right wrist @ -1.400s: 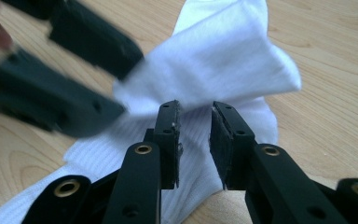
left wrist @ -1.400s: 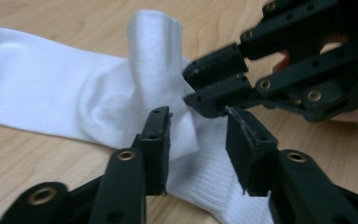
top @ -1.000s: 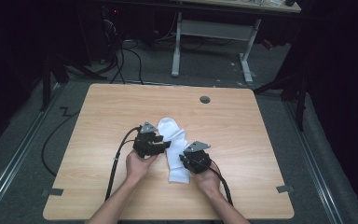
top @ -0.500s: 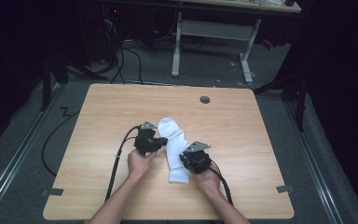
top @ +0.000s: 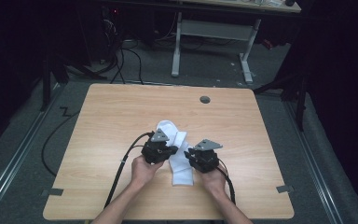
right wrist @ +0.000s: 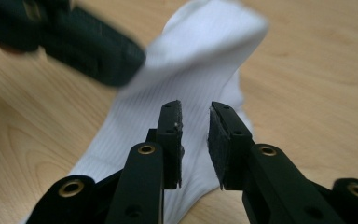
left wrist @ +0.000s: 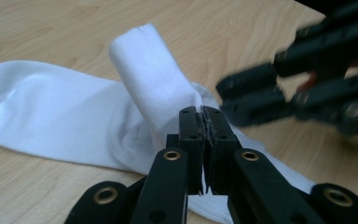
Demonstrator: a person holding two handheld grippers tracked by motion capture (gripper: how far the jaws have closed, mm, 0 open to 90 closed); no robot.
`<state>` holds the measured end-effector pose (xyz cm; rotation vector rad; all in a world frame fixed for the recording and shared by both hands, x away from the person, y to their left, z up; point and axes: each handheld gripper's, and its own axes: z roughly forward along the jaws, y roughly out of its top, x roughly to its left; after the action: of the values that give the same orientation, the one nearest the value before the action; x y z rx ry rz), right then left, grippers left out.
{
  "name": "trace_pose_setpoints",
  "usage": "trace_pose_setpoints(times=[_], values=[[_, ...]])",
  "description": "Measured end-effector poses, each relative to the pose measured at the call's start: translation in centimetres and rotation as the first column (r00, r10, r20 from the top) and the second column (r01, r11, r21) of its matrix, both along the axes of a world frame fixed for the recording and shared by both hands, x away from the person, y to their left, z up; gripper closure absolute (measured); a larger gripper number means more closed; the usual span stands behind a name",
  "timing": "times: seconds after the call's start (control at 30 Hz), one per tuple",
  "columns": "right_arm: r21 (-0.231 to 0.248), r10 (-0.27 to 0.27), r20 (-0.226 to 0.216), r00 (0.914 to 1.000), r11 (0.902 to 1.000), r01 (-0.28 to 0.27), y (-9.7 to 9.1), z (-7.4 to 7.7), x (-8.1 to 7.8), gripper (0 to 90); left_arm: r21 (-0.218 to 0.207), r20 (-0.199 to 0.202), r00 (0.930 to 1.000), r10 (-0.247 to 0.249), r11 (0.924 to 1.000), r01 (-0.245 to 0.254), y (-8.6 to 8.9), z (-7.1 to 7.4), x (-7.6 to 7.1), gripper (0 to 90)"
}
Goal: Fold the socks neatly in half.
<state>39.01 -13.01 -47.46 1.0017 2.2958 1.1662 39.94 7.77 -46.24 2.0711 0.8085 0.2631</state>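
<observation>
Light falls evenly on the desk from above, while the floor around it sinks into darkness. Shadows are soft. In both gripper views the near tongs are sharp; the other tongs farther off are blurred.

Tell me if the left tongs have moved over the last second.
Barely, if at all. The left tongs, shut on the white sock, sit about as far below the table's grommet hole as before; any drift is too slight to call.

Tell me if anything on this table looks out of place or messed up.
Nothing looks damaged or spilled. The white sock isn't lying flat: the left gripper pinches one end, folded up over the rest. The right gripper hovers open above it.
</observation>
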Motion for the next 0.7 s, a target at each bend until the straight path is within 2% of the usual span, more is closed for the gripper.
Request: trace_pose_setpoints(times=[0.07, 0.17, 0.27, 0.37, 0.4, 0.43, 0.5, 0.53, 0.57, 0.6, 0.63, 0.67, 0.7], values=[[0.028, -0.010, 0.022, 0.9997, 0.9996, 0.009, -0.5, 1.3, 0.0, 70.4, 0.022, -0.002, 0.9997, -0.024, 0.9995, 0.024, -0.5, -0.3, -0.2, 87.2], [0.033, -0.010, 0.025, 0.9996, 0.9994, 0.009, -0.4, 1.8, 0.1, 67.8, 0.035, -0.009, 0.9989, -0.046, 0.9983, 0.046, -1.1, -0.8, -0.4, 87.2], [0.028, -0.015, 0.020, 0.9997, 0.9995, 0.014, 0.2, 1.7, 0.6, 61.0, 0.046, -0.016, 0.9986, -0.051, 0.9976, 0.051, -1.4, -1.2, -0.5, 87.1], [0.019, -0.025, -0.015, 0.9996, 0.9995, 0.026, 0.9, 1.1, 1.3, 57.0, 0.060, -0.020, 0.9986, -0.050, 0.9969, 0.051, -1.4, -1.6, -0.5, 87.0], [0.004, -0.025, -0.049, 0.9985, 0.9997, 0.025, 1.4, 0.5, 1.7, 60.5, 0.066, -0.019, 0.9985, -0.051, 0.9964, 0.053, -1.4, -1.6, -0.5, 86.8], [0.004, -0.025, -0.049, 0.9985, 0.9997, 0.025, 1.4, 0.5, 1.7, 60.5, 0.069, -0.019, 0.9985, -0.051, 0.9962, 0.052, -1.4, -1.7, -0.6, 86.8], [-0.021, -0.012, -0.077, 0.9970, 0.9997, 0.010, 1.7, -0.2, 2.1, 69.1, 0.084, -0.020, 0.9984, -0.053, 0.9950, 0.054, -1.2, -1.7, -0.7, 86.4], [-0.045, 0.000, -0.099, 0.9951, 0.9990, -0.005, 1.8, -0.9, 2.4, 77.3, 0.074, -0.018, 0.9983, -0.055, 0.9957, 0.056, -1.0, -1.7, -0.8, 84.6], [-0.045, 0.000, -0.099, 0.9951, 0.9990, -0.005, 1.8, -0.9, 2.4, 77.3, 0.074, -0.018, 0.9983, -0.055, 0.9957, 0.056, -1.0, -1.7, -0.8, 81.7], [-0.062, 0.002, -0.106, 0.9944, 0.9980, -0.009, 1.9, -1.2, 2.4, 80.3, 0.057, -0.016, 0.9987, -0.048, 0.9972, 0.049, -0.9, -1.6, -0.9, 81.7], [-0.079, 0.004, -0.109, 0.9940, 0.9968, -0.013, 2.0, -1.5, 2.4, 82.8, 0.046, -0.013, 0.9990, -0.044, 0.9980, 0.044, -0.6, -1.4, -0.9, 77.8], [-0.091, 0.007, -0.112, 0.9937, 0.9957, -0.017, 2.0, -2.0, 2.3, 85.9, 0.011, -0.005, 0.9999, -0.016, 0.9998, 0.016, -0.1, -1.0, -1.0, 70.6], [-0.091, 0.007, -0.112, 0.9937, 0.9957, -0.017, 2.0, -2.0, 2.3, 85.9, 0.011, -0.005, 0.9999, -0.016, 0.9998, 0.016, -0.1, -1.0, -1.0, 67.7]])
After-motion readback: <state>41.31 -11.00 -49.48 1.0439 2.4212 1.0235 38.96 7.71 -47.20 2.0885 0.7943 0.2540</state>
